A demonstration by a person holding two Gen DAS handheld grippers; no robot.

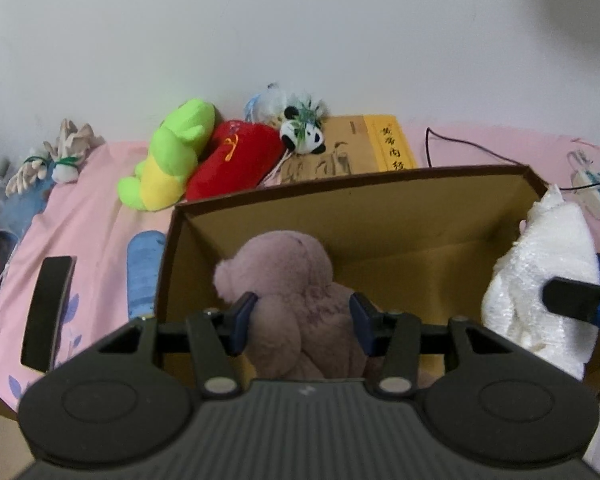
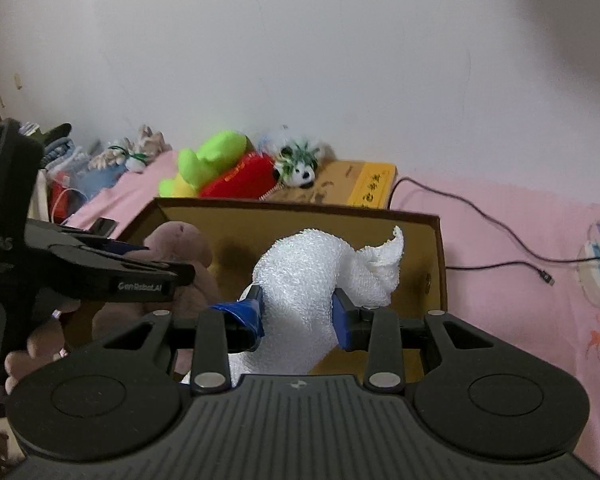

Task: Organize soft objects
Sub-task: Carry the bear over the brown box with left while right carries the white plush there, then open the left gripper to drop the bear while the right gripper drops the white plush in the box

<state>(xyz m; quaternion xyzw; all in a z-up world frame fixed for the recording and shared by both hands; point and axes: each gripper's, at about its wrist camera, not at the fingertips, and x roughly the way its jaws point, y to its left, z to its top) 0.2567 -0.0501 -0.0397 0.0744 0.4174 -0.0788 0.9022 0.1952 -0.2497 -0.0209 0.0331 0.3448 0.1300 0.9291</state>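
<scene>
My left gripper is shut on a mauve plush bear and holds it over the open cardboard box. My right gripper is shut on a white fluffy towel and holds it over the same box. The towel shows at the right of the left wrist view. The bear and the left gripper show at the left of the right wrist view.
A green plush, a red plush and a small panda lie behind the box by the wall. A yellow-brown book box, a black cable and a power strip rest on the pink bedsheet.
</scene>
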